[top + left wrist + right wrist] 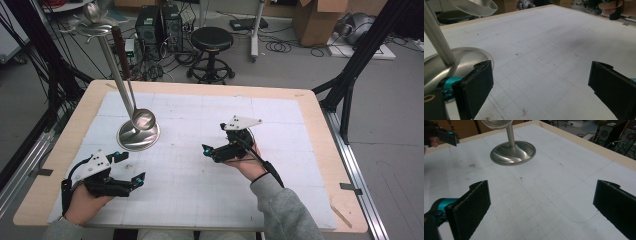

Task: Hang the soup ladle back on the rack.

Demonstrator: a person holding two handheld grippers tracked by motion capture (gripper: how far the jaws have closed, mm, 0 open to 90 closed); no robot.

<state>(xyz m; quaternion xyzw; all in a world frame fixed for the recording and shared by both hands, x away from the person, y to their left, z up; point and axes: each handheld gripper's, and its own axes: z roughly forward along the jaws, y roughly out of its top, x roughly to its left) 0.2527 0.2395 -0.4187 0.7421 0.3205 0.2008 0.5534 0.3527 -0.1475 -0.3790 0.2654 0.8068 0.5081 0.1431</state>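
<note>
A steel stand with a round base (138, 136) rests on the white grid mat (200, 190), left of centre, and its pole (111, 65) leans up to a hook top. From that top hangs a ladle with a brown handle (120, 45); its bowl (143, 119) sits just over the base. My left gripper (131, 166) is open near the front left, below the stand, holding nothing. My right gripper (214, 137) is open at mid-table, right of the stand, also holding nothing. The left gripper view has the base (456, 62) beside the left jaw. The right gripper view faces the base (512, 152) farther off.
The wooden table edge (320, 150) frames the mat. Beyond the table are a black stool (212, 40), computer towers (159, 25), cables and cardboard boxes (320, 20). Black frame legs (350, 80) stand at the right.
</note>
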